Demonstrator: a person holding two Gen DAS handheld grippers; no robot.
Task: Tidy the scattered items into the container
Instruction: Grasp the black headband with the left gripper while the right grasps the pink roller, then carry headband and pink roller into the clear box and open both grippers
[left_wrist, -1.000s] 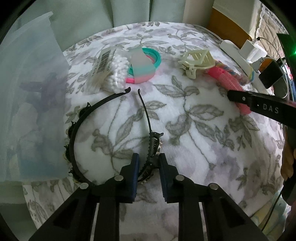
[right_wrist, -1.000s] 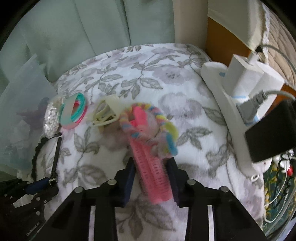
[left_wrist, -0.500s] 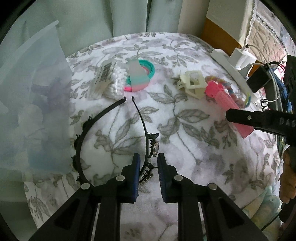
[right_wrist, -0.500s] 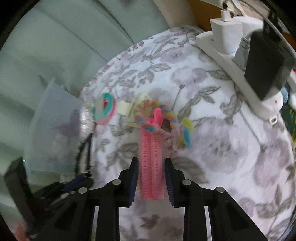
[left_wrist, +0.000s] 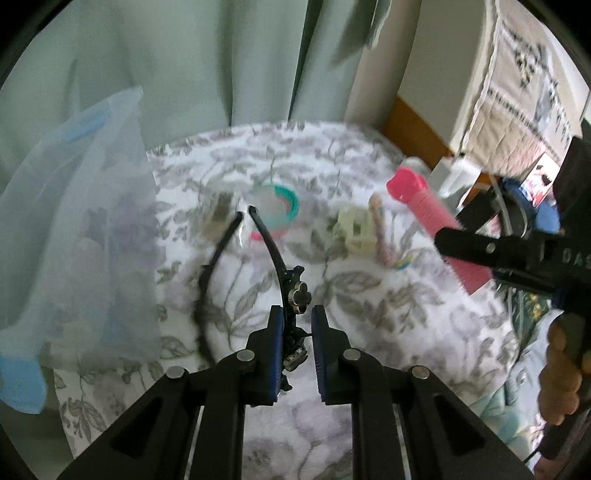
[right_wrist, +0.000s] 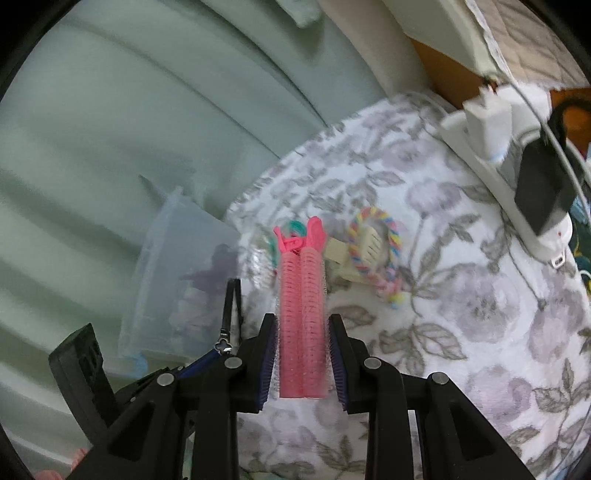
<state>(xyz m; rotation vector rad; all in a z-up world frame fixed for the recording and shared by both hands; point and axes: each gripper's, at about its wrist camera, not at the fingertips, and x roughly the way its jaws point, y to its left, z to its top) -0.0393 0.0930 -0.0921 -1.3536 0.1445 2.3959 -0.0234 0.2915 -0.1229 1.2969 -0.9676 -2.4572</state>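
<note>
A black headband (left_wrist: 271, 243) with a small metal ornament hangs above the flowered cloth (left_wrist: 388, 314). My left gripper (left_wrist: 297, 310) holds it by its lower end, and its jaws are closing on it. My right gripper (right_wrist: 303, 321) is shut on a long pink hair roller (right_wrist: 302, 288), lifted clear of the cloth. The translucent container (left_wrist: 74, 221) stands at the left, with dim shapes inside. On the cloth lie a cream claw clip (left_wrist: 354, 229), a rainbow braided hair tie (right_wrist: 373, 251), teal and pink hair bands (left_wrist: 280, 206) and a blurred pack of cotton swabs (left_wrist: 218, 218).
Pale green curtains (right_wrist: 147, 110) hang behind the round table. A white power strip (right_wrist: 498, 162) with chargers and cables lies along the right edge. A person's hand (left_wrist: 561, 376) grips the right tool's handle at the far right of the left wrist view.
Both grippers have risen. The headband has come up off the cloth as the left jaws narrowed. The pink roller has lifted away from the rainbow hair tie and rolled upright in view.
</note>
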